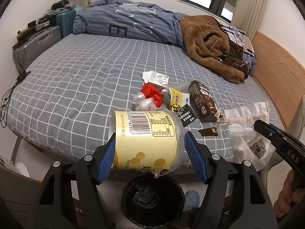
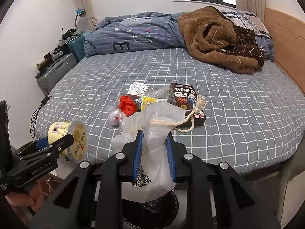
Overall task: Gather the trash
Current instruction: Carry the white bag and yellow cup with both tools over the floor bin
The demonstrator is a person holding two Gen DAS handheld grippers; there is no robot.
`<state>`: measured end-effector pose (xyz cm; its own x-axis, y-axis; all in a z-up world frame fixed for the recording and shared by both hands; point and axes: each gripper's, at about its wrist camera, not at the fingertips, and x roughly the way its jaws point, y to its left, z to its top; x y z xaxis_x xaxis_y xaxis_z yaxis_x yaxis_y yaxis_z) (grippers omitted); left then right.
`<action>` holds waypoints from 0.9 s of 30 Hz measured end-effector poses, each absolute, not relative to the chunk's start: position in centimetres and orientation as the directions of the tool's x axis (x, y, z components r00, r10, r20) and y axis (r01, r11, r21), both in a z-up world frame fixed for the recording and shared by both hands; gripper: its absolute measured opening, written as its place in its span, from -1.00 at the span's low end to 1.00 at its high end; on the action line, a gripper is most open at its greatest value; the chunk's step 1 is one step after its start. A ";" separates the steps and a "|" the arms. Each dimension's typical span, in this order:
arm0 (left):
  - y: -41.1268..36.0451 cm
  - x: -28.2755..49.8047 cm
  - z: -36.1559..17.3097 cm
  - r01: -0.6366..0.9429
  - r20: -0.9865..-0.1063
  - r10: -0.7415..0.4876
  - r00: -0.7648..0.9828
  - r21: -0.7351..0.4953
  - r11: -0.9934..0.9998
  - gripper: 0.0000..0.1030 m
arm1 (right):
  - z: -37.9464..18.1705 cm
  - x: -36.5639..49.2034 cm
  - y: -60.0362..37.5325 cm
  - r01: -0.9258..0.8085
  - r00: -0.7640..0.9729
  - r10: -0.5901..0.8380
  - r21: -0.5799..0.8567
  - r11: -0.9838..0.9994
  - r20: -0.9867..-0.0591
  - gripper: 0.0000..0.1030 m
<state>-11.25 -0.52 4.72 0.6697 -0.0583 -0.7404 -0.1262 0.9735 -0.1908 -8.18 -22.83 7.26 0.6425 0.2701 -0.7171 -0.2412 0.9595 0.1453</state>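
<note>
While your left gripper (image 1: 149, 150) clamps the yellow tub (image 1: 146, 139) and your right gripper (image 2: 154, 156) pinches the white pouch (image 2: 152, 147), both hang over the bin (image 1: 152, 202), ready for dropping.

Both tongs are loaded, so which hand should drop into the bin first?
Left, probably. In its own view the left tongs hold the yellow cup right above the black bin. The right tongs and their white drawstring bag are also above it, though the bag hides more of it.

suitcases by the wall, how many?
2. A grey suitcase stands nearest, beside the bed; a teal suitcase stands behind it, under clutter. More could be hidden behind them.
</note>
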 end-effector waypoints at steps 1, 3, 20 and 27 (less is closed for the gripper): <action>-0.5 -11.6 4.7 -0.127 -0.740 -0.057 0.670 -0.191 0.973 0.32 | 7.2 -8.4 -22.8 -0.241 0.642 0.270 0.145 0.959 -0.717 -0.55; -0.7 -12.1 4.6 -0.127 -0.743 -0.057 0.667 -0.189 0.974 0.32 | 7.1 -9.0 -22.7 -0.242 0.639 0.273 0.148 0.959 -0.719 -0.55; -1.6 -15.8 2.1 -0.128 -0.763 -0.066 0.643 -0.193 0.973 0.32 | 4.5 -13.2 -22.1 -0.255 0.609 0.273 0.142 0.956 -0.745 -0.55; -1.7 -16.6 0.9 -0.130 -0.768 -0.067 0.637 -0.193 0.973 0.32 | 2.0 -14.1 -21.8 -0.255 0.578 0.269 0.142 0.956 -0.771 -0.55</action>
<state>-16.65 -1.67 0.93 0.6372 -0.0670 -0.7678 -0.1298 0.9727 -0.1926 -14.14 -21.82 2.03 0.5780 0.2685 -0.7706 -0.2554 0.9564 0.1418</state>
